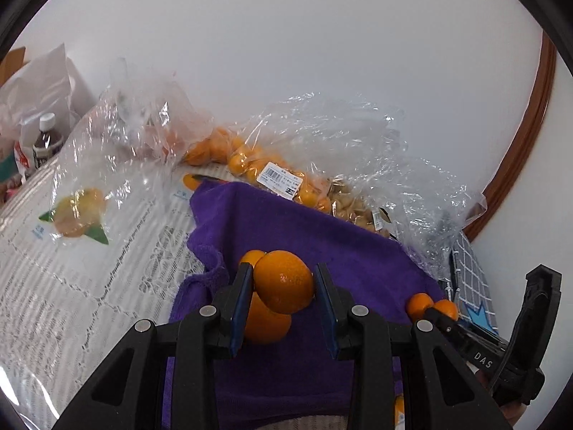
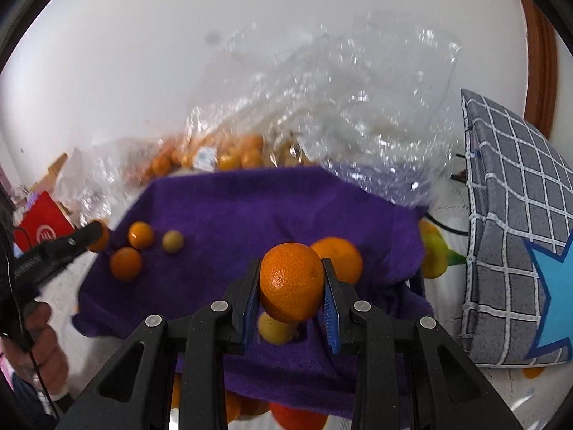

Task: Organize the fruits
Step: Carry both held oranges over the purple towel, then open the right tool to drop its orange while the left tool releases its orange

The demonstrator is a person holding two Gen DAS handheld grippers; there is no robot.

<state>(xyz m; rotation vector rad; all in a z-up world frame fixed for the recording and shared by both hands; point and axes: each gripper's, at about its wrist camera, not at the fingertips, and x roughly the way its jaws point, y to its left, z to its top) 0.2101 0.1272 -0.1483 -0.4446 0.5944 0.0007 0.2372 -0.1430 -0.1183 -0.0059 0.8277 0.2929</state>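
My left gripper [image 1: 283,281] is shut on an orange [image 1: 284,281] and holds it above a purple towel [image 1: 322,229]; two more oranges [image 1: 266,322] lie under and behind it. My right gripper [image 2: 292,283] is shut on an orange [image 2: 290,283] above the same towel [image 2: 232,204], with a larger orange [image 2: 343,256] behind and a yellowish fruit [image 2: 275,328] below. Three small fruits [image 2: 141,234] lie at the towel's left, by the left gripper's finger [image 2: 86,234]. The right gripper's fingertips [image 1: 435,313] show in the left view beside two small oranges [image 1: 419,304].
Clear plastic bags of small oranges [image 1: 247,161] and nuts lie behind the towel against the white wall. A printed fruit bag [image 1: 80,211] lies on the lace tablecloth [image 1: 53,279]. A dark bottle [image 1: 46,141] stands far left. A grey checked cushion [image 2: 515,222] stands at the right.
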